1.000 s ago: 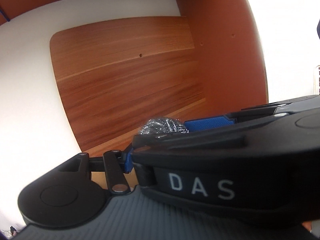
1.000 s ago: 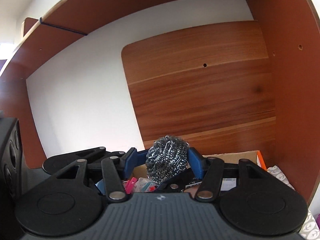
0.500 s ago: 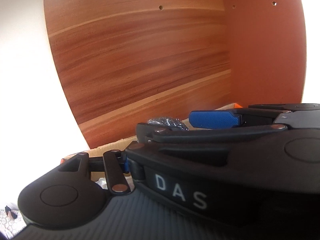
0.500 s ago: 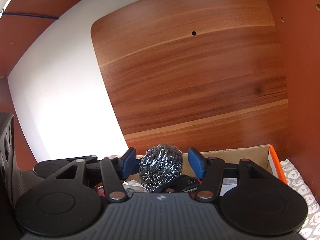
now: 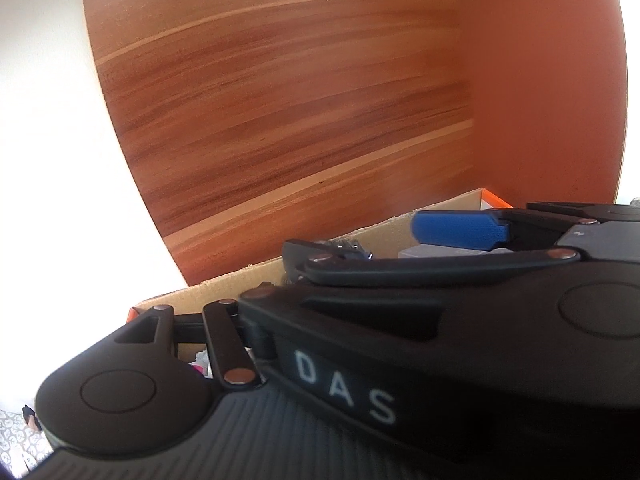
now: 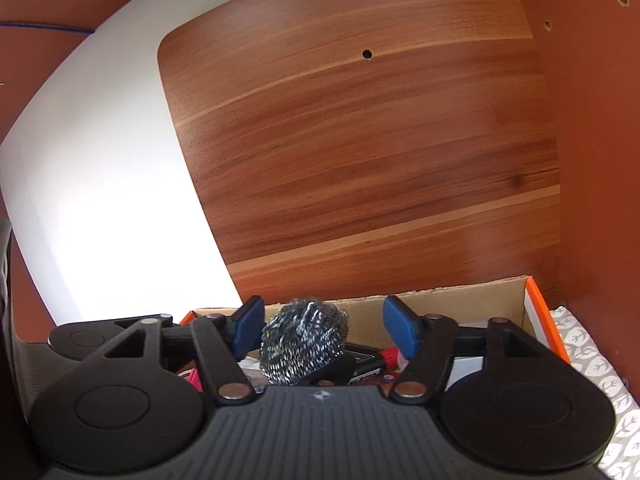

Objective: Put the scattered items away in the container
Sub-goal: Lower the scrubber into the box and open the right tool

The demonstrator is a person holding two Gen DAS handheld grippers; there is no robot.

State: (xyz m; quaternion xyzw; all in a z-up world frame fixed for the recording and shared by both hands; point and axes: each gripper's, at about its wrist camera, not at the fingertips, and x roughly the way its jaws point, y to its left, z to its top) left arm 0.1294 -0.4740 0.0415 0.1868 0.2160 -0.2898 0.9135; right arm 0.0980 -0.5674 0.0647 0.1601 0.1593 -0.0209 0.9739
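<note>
We see one steel scourer (image 6: 302,340) between our right gripper (image 6: 324,326) fingers, just opened and clear of it; one cardboard box (image 6: 460,300) below; our left gripper's (image 5: 224,340) fingers are hidden, so we cannot tell their state

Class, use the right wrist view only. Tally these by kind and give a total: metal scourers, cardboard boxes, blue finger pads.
Metal scourers: 1
Cardboard boxes: 1
Blue finger pads: 2
Total: 4
</note>
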